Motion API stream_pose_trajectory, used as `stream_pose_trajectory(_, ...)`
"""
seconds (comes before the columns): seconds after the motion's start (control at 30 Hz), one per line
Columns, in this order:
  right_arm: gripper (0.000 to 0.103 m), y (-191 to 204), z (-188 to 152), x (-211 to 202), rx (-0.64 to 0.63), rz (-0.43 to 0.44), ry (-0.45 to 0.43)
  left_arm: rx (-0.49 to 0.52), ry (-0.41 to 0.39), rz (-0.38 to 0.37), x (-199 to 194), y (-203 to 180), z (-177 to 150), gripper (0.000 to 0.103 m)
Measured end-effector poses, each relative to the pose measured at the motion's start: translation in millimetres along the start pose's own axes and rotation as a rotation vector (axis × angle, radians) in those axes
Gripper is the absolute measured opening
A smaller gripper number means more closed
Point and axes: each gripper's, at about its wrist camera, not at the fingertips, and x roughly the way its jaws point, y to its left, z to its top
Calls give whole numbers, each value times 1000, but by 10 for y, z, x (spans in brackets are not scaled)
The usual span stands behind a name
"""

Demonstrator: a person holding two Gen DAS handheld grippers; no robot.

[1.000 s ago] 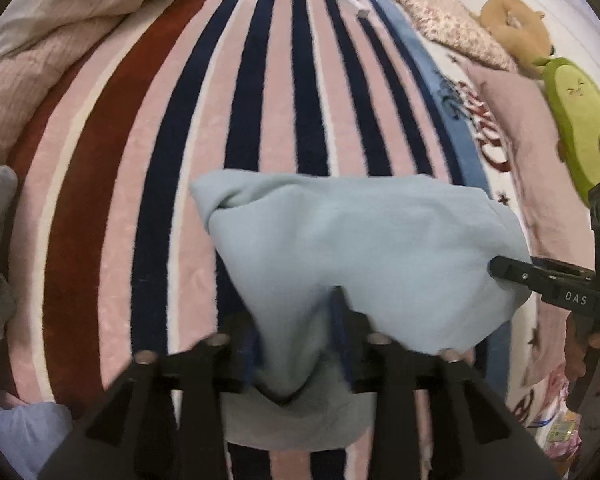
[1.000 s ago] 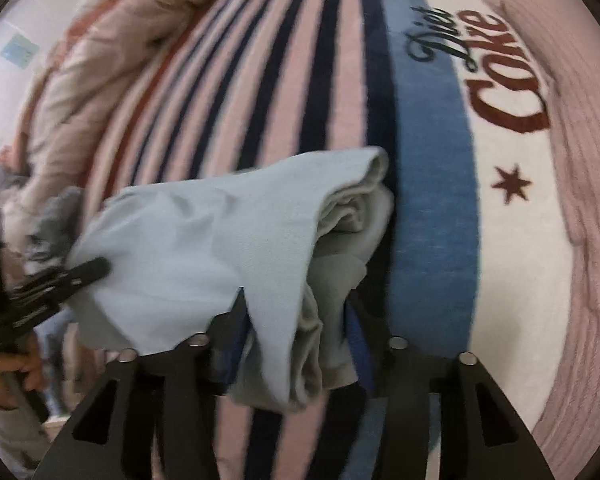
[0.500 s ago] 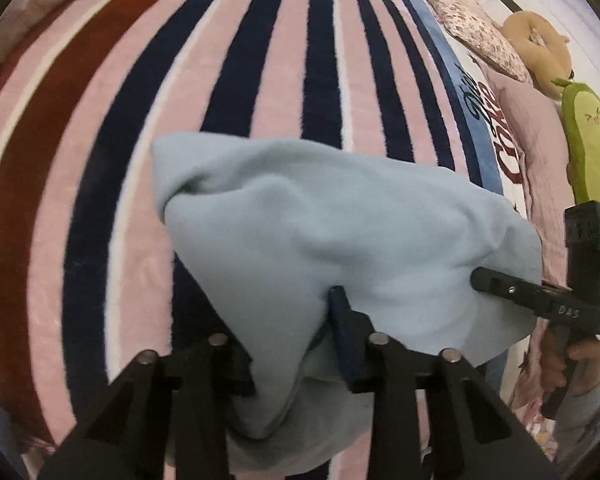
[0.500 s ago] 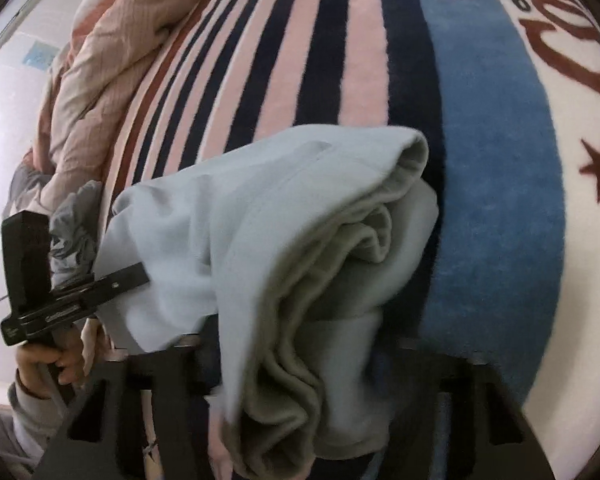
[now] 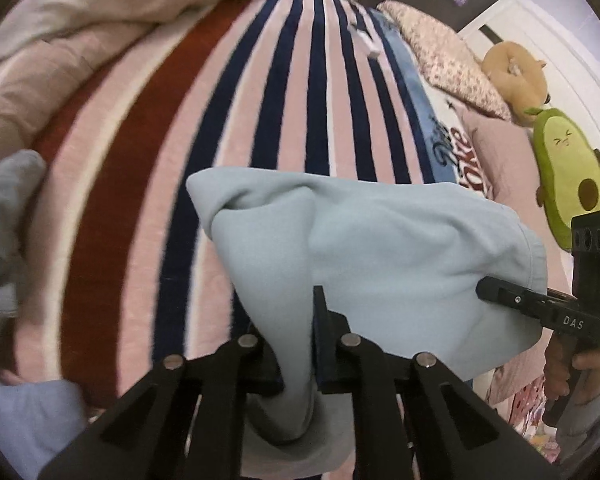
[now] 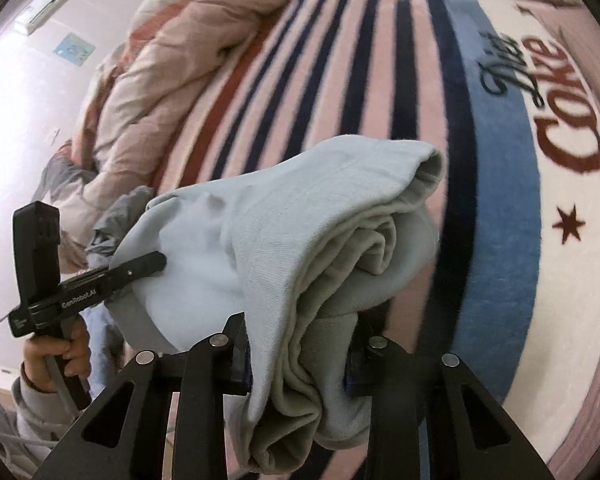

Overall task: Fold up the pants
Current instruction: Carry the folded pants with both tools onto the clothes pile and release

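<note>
"DAS" in white capitals on the black arm of the right gripper, seen from the left wrist view. "GenRobot.AI" in small white letters along the arm of the left gripper, seen from the right wrist view. "Diet Coke" across the white field of the striped blanket ("Diet" in black script, "Coke" in big dark-red script, a red star below). Same lettering glimpsed in the left wrist view, too squeezed to read whole. Light-blue poster on the wall, print too small to read.

Two wrist fisheyes, close, angled steeply down, facing across the pants, sharing striped blanket
</note>
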Motion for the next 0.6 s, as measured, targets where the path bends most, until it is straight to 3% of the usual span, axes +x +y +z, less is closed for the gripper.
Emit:
stream_pose_trajectory(0.37, 25, 1095, -76, -84, -76, 71, -5, -60, -101, 49, -1159, 595, -235, 7)
stream_pose_trajectory(0.6, 25, 1794, -218, 91, -119, 149, 52, -150, -134, 108, -1845, 1104, -629, 7)
